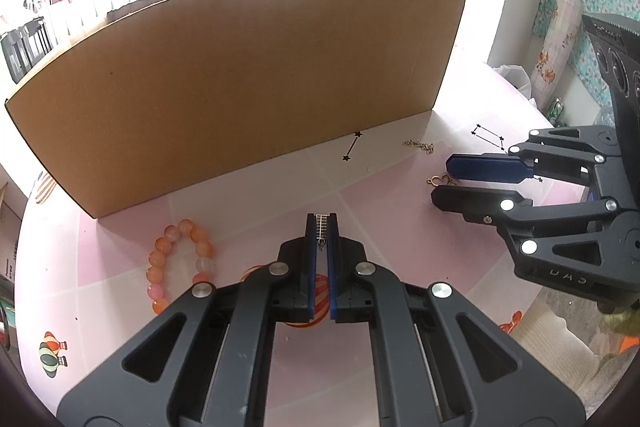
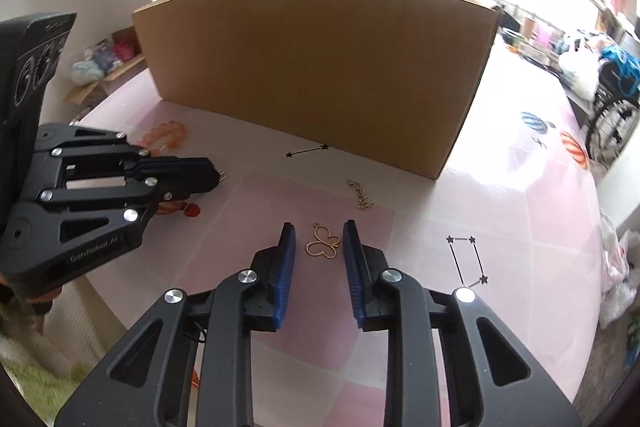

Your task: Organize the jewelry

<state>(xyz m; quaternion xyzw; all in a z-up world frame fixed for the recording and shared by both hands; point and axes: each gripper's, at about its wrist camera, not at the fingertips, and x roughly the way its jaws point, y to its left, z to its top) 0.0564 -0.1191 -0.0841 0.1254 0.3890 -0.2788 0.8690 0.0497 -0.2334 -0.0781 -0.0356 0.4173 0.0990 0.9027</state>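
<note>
- The left gripper [image 1: 323, 223] pointed steeply down over the pink table [image 1: 248, 195], its blue pads pressed together on a small silver piece [image 1: 322, 227] with a ladder-like body and a tiny hook below.
- What that silver piece was could not be made out; most of it sat hidden between the pads.
- The right gripper [image 2: 320, 235] also tilted downward, its jaws spread, with the gold butterfly pendant [image 2: 323, 243] lying flat on the table between the fingertips, apart from both pads.
- A short gold chain [image 2: 361, 195] lay near the pendant, farther toward the cardboard box [image 2: 312, 67].
- The orange bead bracelet [image 1: 180, 259] lay on the table left of the left gripper; its lower end was cut off behind the gripper's linkage.
- A red-striped balloon print [image 1: 320, 291] on the tablecloth was mostly hidden under the left gripper's fingers.
- The box stood upright at the table's far side; its inside was out of sight.
- The room beyond was washed out by window glare.
</note>
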